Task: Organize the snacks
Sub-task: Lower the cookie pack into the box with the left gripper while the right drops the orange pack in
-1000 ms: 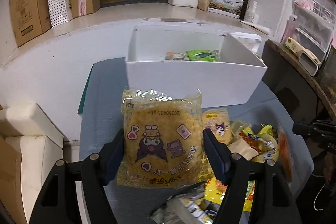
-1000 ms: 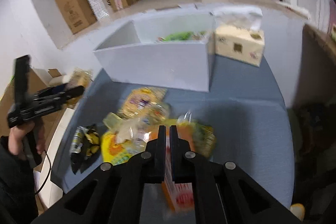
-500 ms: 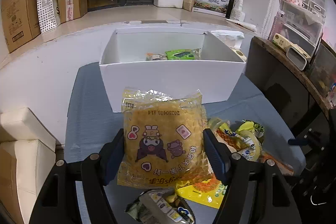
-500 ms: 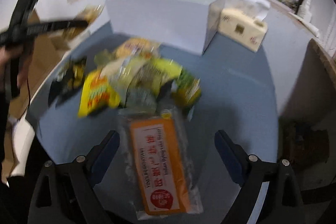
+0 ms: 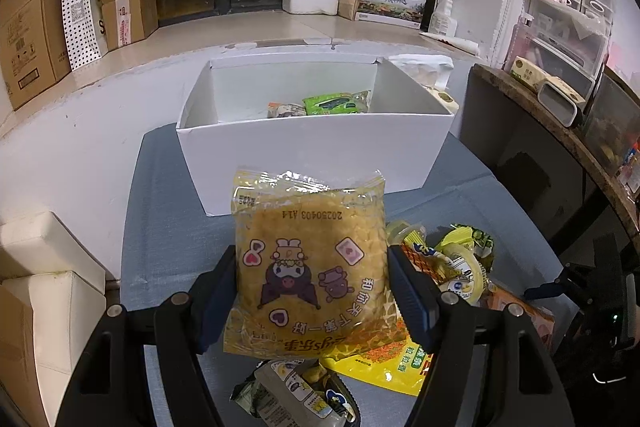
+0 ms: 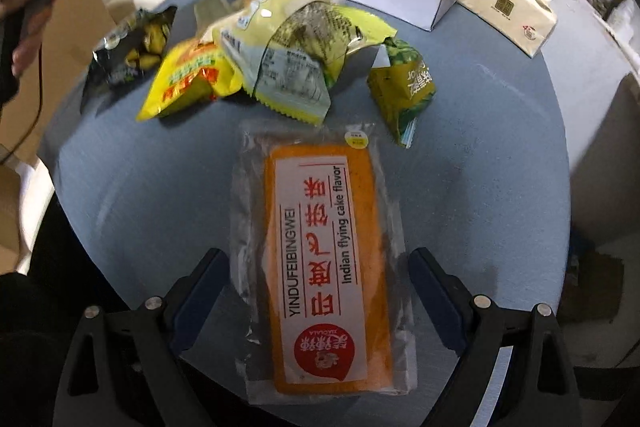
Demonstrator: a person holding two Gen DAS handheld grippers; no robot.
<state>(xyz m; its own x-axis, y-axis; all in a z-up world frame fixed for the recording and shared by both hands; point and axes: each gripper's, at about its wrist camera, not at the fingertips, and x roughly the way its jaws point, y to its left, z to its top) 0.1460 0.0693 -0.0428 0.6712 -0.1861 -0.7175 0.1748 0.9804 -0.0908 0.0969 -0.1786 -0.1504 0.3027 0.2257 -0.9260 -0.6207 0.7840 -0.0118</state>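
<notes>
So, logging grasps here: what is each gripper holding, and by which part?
Left gripper pinches the yellow snack bag by its side edges. Right gripper is open around the orange cake pack, holding nothing.

— What is your left tool [image 5: 310,285] gripping?

— You have it clamped on a yellow noodle packet [image 5: 310,267], held upright, a cartoon figure printed on its face.

— And ahead of you?

— The open white box [image 5: 316,143] stands on the blue-grey surface [image 5: 168,247], a green packet [image 5: 334,103] inside it. Loose snacks [image 5: 448,267] lie heaped right of the packet, near your tool.
</notes>
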